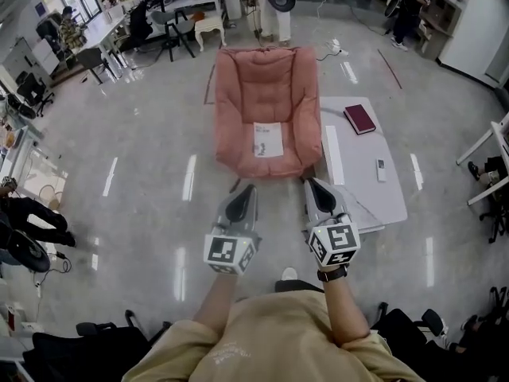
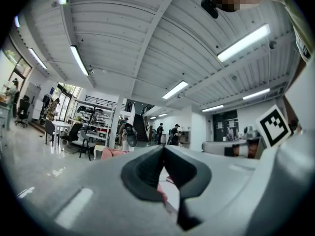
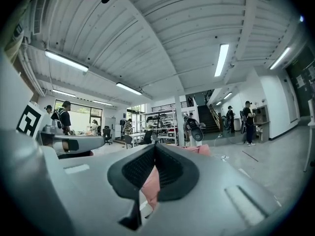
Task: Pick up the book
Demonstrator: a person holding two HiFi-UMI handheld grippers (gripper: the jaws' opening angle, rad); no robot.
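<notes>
A dark red book (image 1: 359,118) lies on the far part of a low white table (image 1: 358,181), to the right of a pink armchair (image 1: 267,86). On the armchair's seat lies a white booklet (image 1: 268,140). My left gripper (image 1: 250,188) and right gripper (image 1: 311,182) are held side by side in front of the armchair, pointing at it, well short of both. In the left gripper view the left gripper (image 2: 163,149) has its jaws together with nothing between them. The right gripper (image 3: 155,146) looks the same in the right gripper view, with pink upholstery (image 3: 150,183) seen beyond.
A small white remote (image 1: 380,169) lies on the table. Desks, office chairs (image 1: 91,58) and a white stool (image 1: 208,29) stand at the back left. A person (image 1: 410,6) stands at the back right. Shiny floor (image 1: 143,189) spreads to the left.
</notes>
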